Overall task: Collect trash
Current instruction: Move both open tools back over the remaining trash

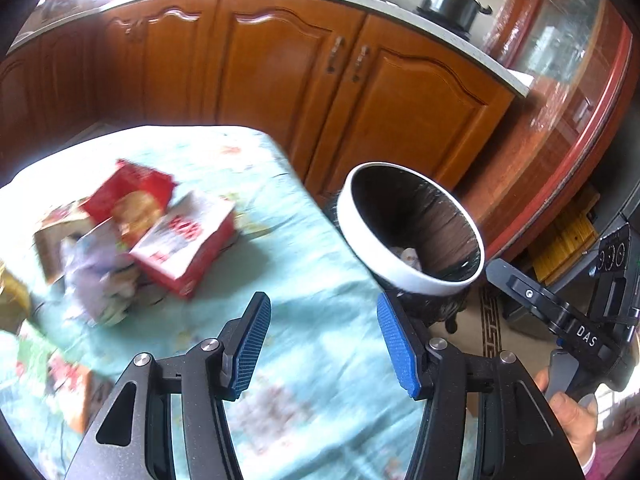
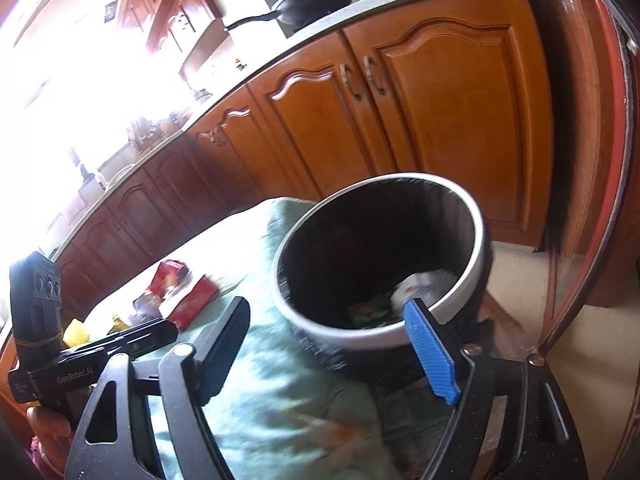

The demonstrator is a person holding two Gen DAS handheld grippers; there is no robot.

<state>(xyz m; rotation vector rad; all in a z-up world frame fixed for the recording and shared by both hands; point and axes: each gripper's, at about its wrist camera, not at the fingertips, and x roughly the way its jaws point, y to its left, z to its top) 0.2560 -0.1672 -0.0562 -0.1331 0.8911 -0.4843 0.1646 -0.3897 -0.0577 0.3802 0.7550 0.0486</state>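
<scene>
A white-rimmed bin (image 1: 408, 232) with a dark liner stands off the table's right edge; it also shows in the right wrist view (image 2: 380, 256), with white and green trash at its bottom (image 2: 424, 284). A blurred pile of red cartons (image 1: 180, 240) and crumpled wrappers (image 1: 100, 276) lies on the pale green tablecloth (image 1: 304, 280); the cartons show too in the right wrist view (image 2: 180, 292). My left gripper (image 1: 324, 344) is open and empty over the cloth, right of the pile. My right gripper (image 2: 332, 344) is open and empty, just before the bin's near rim.
Orange wooden cabinets (image 1: 304, 80) run behind table and bin under a pale counter with a pot (image 1: 452, 0) and a wok (image 2: 316, 0). More packets (image 1: 60, 372) lie near the table's left edge. A red-framed glass door (image 1: 580, 100) stands at the right.
</scene>
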